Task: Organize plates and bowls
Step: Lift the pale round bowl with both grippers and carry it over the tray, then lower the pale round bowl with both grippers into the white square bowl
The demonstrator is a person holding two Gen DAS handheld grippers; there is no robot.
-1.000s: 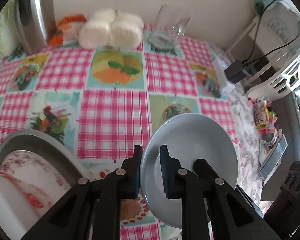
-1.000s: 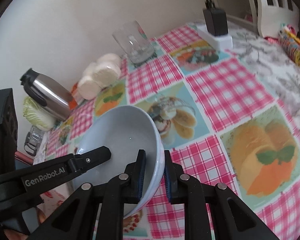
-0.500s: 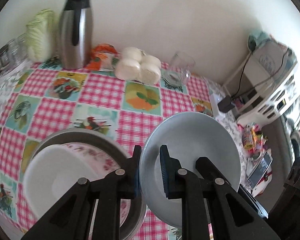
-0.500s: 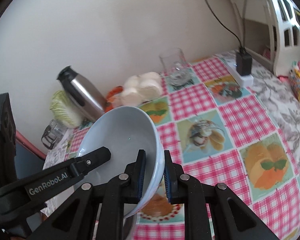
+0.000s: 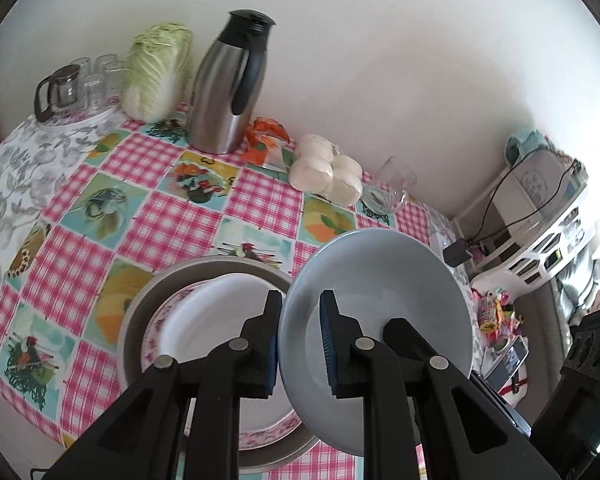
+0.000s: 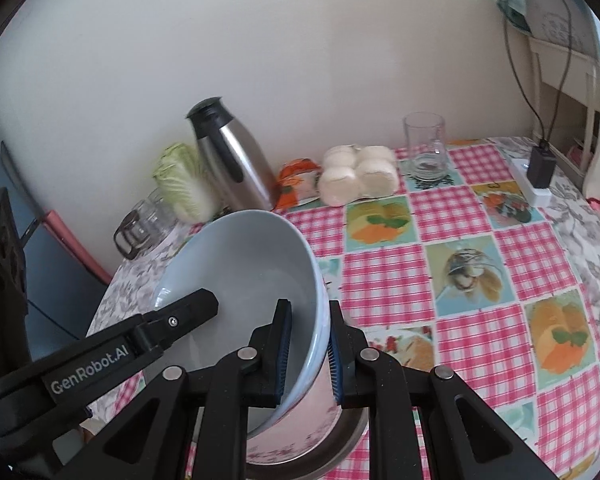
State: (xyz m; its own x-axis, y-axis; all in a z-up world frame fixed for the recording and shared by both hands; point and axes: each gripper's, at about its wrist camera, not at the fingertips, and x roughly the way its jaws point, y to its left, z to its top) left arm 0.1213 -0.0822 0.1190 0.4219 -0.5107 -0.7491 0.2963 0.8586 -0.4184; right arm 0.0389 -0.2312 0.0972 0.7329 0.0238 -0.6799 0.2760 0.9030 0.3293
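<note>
Both grippers clamp one pale blue bowl (image 5: pixel 380 304): left gripper (image 5: pixel 300 336) on its left rim, right gripper (image 6: pixel 309 354) on the opposite rim. Bowl tilted, off the table, just right of the stack (image 5: pixel 204 308) in the metal basin (image 5: pixel 140 312).

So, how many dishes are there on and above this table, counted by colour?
pale blue bowl: 1
white dish: 1
pink floral plate: 1
grey metal basin: 1
Total: 4
</note>
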